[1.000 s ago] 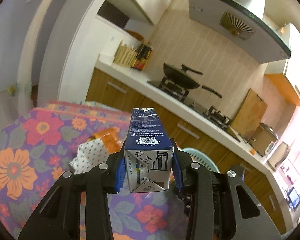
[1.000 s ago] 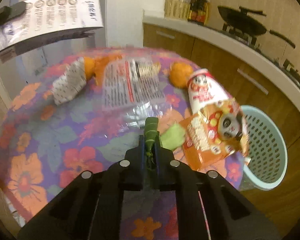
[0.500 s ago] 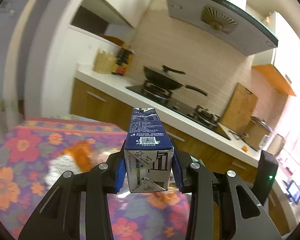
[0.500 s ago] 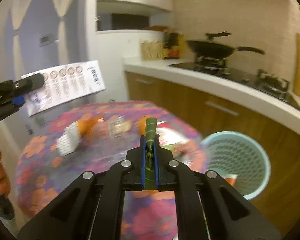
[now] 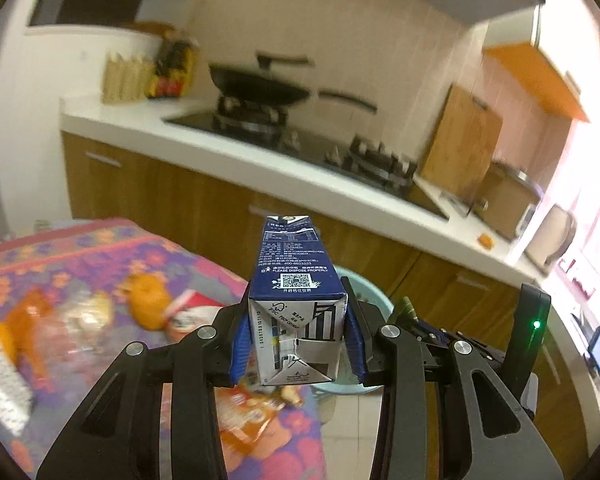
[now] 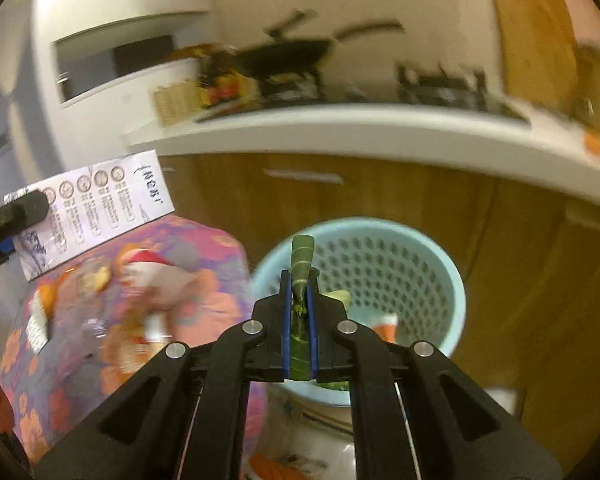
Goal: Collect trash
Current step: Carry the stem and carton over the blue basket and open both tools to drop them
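Observation:
My left gripper [image 5: 296, 344] is shut on a dark blue and white milk carton [image 5: 294, 280], held above the table's right edge; the carton also shows in the right wrist view [image 6: 96, 208]. My right gripper [image 6: 300, 320] is shut on a flat green leaf scrap [image 6: 301, 268] and holds it over the near rim of a light blue perforated trash basket [image 6: 380, 268]. The basket holds a green scrap and an orange wrapper. In the left wrist view the basket [image 5: 364, 284] shows just behind the carton, and the right gripper [image 5: 440, 332] is to its right.
A round table with a floral cloth [image 5: 80, 256] carries orange wrappers, a clear plastic bag and a red and white packet [image 5: 192, 312]. Wooden cabinets and a white counter [image 6: 380, 136] with a stove and wok stand behind the basket. The floor is tiled.
Both grippers have swung right, away from the table toward the basket. The right gripper with the leaf now hangs over the basket's rim. Both holds are unchanged.

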The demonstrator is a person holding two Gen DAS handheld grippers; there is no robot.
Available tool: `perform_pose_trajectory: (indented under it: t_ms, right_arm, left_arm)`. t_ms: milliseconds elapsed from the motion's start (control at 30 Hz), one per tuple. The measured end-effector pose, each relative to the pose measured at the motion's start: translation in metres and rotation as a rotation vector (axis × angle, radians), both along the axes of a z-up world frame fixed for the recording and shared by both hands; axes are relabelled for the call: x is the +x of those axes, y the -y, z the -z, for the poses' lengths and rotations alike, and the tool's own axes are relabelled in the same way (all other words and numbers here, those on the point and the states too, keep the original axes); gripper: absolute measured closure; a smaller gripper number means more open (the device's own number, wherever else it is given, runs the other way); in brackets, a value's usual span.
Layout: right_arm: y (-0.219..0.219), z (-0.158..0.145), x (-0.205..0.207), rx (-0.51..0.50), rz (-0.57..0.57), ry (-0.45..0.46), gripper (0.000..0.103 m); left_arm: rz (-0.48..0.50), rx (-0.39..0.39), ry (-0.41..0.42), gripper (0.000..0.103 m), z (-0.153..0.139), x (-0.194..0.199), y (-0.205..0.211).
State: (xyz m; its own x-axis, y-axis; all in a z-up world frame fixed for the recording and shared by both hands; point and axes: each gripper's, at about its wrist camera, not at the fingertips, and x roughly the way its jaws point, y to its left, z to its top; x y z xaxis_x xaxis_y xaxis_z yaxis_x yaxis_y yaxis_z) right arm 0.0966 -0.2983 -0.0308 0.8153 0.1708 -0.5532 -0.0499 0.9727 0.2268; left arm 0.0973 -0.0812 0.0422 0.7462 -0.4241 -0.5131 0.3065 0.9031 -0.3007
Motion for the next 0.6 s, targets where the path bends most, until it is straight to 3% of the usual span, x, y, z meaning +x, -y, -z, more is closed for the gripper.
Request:
perform_pose_trajectory:
  t_ms: [200,600]
  right_arm:
    - [0.045,0.046,0.033,0.04,0.072,-0.117,0.098]
    - [0.066,0.073,0.063,0.097,0.054,-0.188,0.097]
  left_arm:
    - [0.051,0.042,-0.082,0.066,0.027,0.047,0.054]
    - [0.088,0.083,-0.224,0.066,0.078,0.094,0.102]
